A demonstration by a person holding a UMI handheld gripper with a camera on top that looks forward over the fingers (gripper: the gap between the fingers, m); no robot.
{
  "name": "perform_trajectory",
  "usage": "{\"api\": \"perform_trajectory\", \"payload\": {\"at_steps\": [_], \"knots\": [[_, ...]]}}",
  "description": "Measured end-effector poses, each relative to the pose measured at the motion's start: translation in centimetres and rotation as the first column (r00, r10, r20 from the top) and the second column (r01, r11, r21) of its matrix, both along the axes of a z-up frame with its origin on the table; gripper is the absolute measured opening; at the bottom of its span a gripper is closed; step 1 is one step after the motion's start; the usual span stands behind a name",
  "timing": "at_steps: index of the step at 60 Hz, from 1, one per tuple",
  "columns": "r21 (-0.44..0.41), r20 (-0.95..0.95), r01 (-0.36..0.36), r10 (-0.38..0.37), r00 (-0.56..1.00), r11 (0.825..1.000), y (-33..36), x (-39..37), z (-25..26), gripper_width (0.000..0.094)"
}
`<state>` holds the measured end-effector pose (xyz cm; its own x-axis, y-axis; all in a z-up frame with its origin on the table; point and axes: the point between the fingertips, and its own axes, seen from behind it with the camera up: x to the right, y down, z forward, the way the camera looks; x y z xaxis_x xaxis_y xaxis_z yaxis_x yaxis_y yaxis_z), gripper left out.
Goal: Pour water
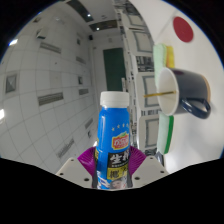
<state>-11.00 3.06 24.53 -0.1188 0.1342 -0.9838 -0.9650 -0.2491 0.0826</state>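
Blue plastic with a white cap made up the bottle (113,135), which stood upright at the centre of the frame, its label carrying white and yellow print. The gripper (112,168) was closed on the lower part of this bottle, with one purple pad (88,159) showing at the bottle's left side, low in the frame, and the other finger pressed against its right side. To the upper right of the bottle, a dark mug (186,90) appeared tipped on its side, its round open mouth facing left toward the bottle and showing a pale inner wall. A thin yellow stick (155,91) ran across the mug's mouth. Above the mug, near the upper right of the frame, sat a red circle (183,28) on a pale surface (205,45). A green edge (166,140) curved below the mug. White tiled wall (45,75) filled the left side of the frame, curving with the lens.
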Motion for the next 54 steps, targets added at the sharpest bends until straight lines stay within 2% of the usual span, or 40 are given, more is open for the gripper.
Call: {"api": "perform_trajectory", "payload": {"at_steps": [3, 5, 8, 11, 14, 16, 20, 23, 25, 26, 29, 30, 32, 34, 41, 46, 47, 51, 54], "knots": [[0.073, 0.164, 0.046, -0.057, 0.985, 0.996, -1.6, 0.6, 3.3, 0.0391], [0.156, 0.288, 0.079, -0.122, 0.95, 0.985, -2.8, 3.0, 5.2, 0.039], [0.279, 0.452, 0.151, -0.269, 0.85, 0.948, -4.8, 6.6, 9.1, 0.0393], [0.38, 0.598, 0.218, -0.418, 0.684, 0.899, -6.9, 10.6, 12.0, 0.0391], [0.452, 0.693, 0.269, -0.524, 0.494, 0.851, -10.4, 13.3, 14.3, 0.0392], [0.494, 0.745, 0.276, -0.565, 0.355, 0.824, -12.3, 15.3, 15.2, 0.039], [0.514, 0.827, 0.28, -0.555, 0.09, 0.811, -14.2, 19.2, 14.5, 0.0392], [0.493, 0.864, 0.285, -0.5, -0.053, 0.822, -14.3, 22.0, 13.2, 0.0394], [0.453, 0.891, 0.28, -0.435, -0.128, 0.846, -14.9, 23.3, 9.7, 0.0394], [0.437, 0.899, 0.267, -0.407, -0.163, 0.859, -14.4, 23.8, 9.9, 0.0395], [0.344, 0.932, 0.264, -0.293, -0.215, 0.901, -14.8, 26.2, 3.8, 0.0394], [0.324, 0.937, 0.26, -0.27, -0.222, 0.91, -14.5, 26.8, 3.5, 0.0394], [0.253, 0.956, 0.263, -0.2, -0.212, 0.931, -15.4, 27.5, -0.2, 0.0394], [0.199, 0.968, 0.263, -0.147, -0.205, 0.944, -15.8, 28.2, -2.7, 0.0394], [0.132, 0.965, 0.294, -0.055, -0.257, 0.947, -18.1, 31.3, -6.6, 0.0394], [0.035, 0.98, 0.276, 0.022, -0.199, 0.961, -20.0, 30.9, -9.2, 0.0409], [0.064, 0.981, 0.285, -0.008, -0.194, 0.956, -21.3, 33.0, -9.3, 0.0402], [0.049, 0.988, 0.282, -0.004, -0.156, 0.958, -22.2, 32.9, -9.1, 0.0402], [0.047, 0.99, 0.281, -0.007, -0.141, 0.959, -23.3, 33.1, -9.0, 0.0446]]}}
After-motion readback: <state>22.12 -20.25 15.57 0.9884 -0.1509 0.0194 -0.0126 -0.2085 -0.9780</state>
